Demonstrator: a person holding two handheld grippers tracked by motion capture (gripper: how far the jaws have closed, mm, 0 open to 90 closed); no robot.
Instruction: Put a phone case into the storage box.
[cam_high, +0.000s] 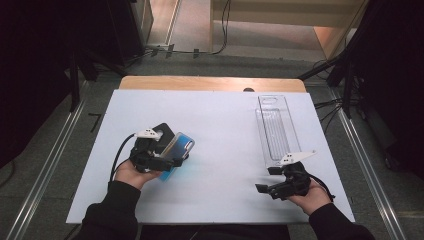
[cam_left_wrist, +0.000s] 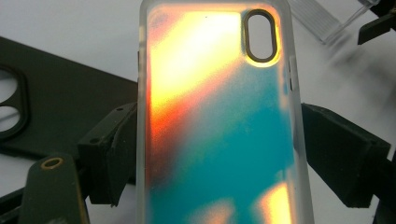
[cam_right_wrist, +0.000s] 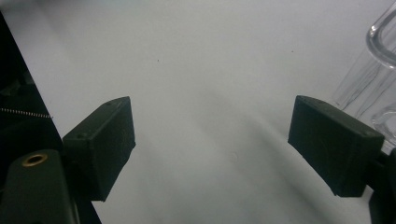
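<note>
Left gripper clamped on an iridescent teal-and-orange phone case.
Right gripper, jaws apart, sits just beside the clear plastic tray; a black phone case lies well left of that tray.

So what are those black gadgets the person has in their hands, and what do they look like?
They are two hand-held grippers. The left gripper and right gripper are black, each with two blocky black jaws, a pale three-cornered plate on top and a black cable trailing back. A small brass-ringed hole sits near one jaw. The person wears black long sleeves.
</note>
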